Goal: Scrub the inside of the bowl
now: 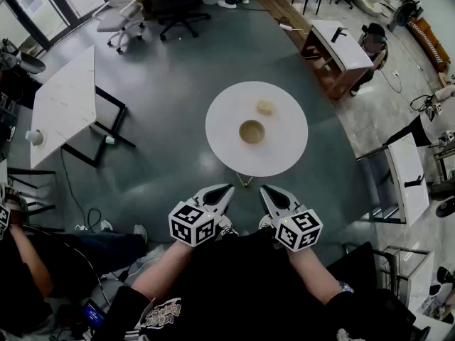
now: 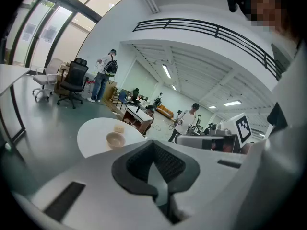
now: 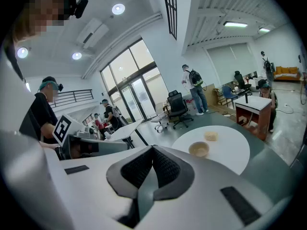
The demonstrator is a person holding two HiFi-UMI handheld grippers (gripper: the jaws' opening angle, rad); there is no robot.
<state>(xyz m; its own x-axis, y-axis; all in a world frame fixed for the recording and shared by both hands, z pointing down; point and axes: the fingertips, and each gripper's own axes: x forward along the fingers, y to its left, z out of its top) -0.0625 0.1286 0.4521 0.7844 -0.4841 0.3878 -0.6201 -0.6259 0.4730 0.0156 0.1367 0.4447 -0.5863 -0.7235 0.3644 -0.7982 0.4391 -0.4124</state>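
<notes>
A small tan bowl (image 1: 252,131) stands near the middle of a round white table (image 1: 224,130); a pale yellow sponge (image 1: 265,107) lies just behind it. The same bowl (image 2: 115,139) and sponge (image 2: 119,128) show far off in the left gripper view, and the bowl (image 3: 199,149) and sponge (image 3: 210,136) in the right gripper view. My left gripper (image 1: 226,190) and right gripper (image 1: 265,190) are held close to my body, short of the table's near edge, side by side. Both are shut with nothing between the jaws.
A long white table (image 1: 65,107) stands at the left, a white desk (image 1: 340,45) at the back right, another desk (image 1: 409,169) at the right. Office chairs (image 1: 178,9) sit at the far end. A seated person (image 1: 28,261) is close on my left. Other people stand in the room.
</notes>
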